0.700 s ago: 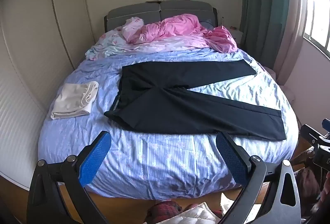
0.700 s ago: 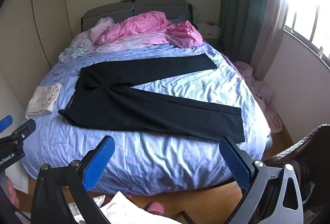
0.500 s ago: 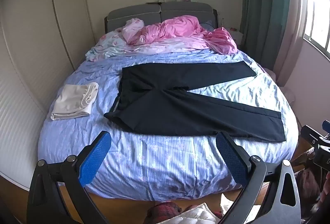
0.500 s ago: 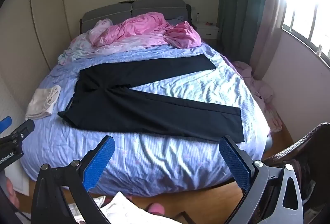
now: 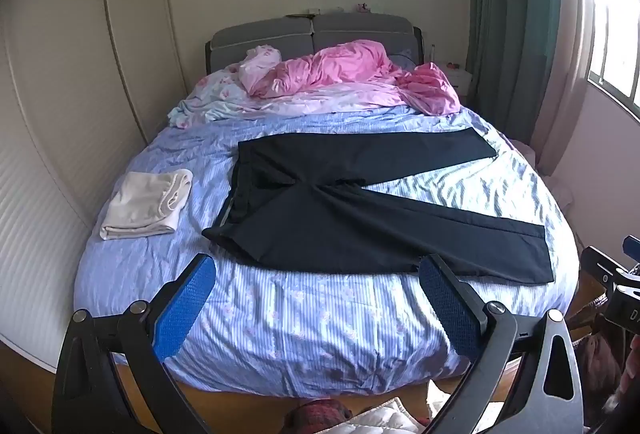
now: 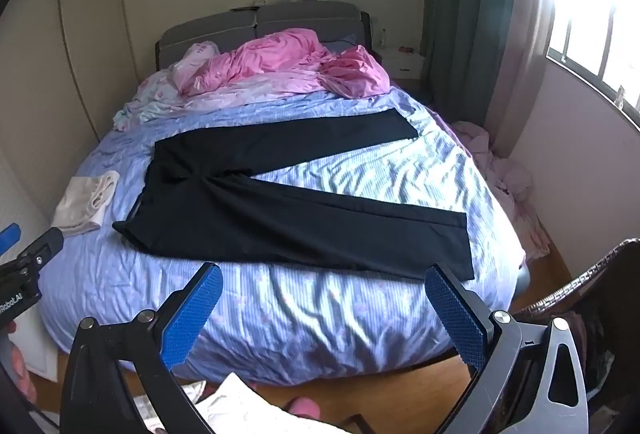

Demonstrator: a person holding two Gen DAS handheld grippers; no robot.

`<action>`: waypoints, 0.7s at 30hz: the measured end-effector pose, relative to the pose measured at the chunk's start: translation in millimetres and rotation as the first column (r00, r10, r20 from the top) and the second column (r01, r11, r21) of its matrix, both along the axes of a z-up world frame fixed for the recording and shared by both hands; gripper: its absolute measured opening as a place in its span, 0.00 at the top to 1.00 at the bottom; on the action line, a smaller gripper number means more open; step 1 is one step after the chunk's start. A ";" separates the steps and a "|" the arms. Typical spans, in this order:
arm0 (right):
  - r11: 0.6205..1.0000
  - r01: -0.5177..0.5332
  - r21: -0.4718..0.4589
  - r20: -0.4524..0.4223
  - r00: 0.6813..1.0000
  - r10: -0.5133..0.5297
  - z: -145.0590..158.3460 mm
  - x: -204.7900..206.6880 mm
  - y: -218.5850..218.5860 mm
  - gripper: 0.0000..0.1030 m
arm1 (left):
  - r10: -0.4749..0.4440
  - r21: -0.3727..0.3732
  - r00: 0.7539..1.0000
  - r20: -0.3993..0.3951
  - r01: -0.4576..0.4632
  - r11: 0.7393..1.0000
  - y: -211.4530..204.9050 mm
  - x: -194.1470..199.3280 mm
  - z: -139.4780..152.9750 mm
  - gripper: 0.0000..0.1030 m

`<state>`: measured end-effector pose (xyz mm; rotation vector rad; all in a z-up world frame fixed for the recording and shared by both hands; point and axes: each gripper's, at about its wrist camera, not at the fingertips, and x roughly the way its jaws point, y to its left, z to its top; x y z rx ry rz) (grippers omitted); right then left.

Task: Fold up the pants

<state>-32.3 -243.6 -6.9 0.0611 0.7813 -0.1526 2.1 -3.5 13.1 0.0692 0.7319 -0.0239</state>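
Black pants [image 5: 340, 210] lie flat on the blue striped bed [image 5: 304, 318], waistband at the left, the two legs spread apart toward the right. They also show in the right wrist view [image 6: 280, 202]. My left gripper [image 5: 316, 298] is open and empty, held short of the bed's near edge, in front of the pants. My right gripper [image 6: 324, 308] is open and empty, also short of the near edge, its right finger [image 6: 456, 310] near the closer leg's hem.
A folded white cloth [image 5: 148, 204] lies on the bed's left side. A pink duvet [image 5: 352, 74] is bunched by the grey headboard [image 5: 312, 32]. Wardrobe wall at left, green curtain [image 5: 508, 22] and window at right. Clothes lie on the floor [image 6: 240, 410] below.
Both grippers have moved slightly closer to the bed. The pants have not moved and both grippers stay open.
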 end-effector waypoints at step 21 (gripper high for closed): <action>1.000 -0.001 -0.002 0.011 1.000 0.001 3.7 -0.9 -4.1 0.00 | 0.001 0.009 0.999 0.032 -0.001 1.000 -4.3 0.4 7.7 0.00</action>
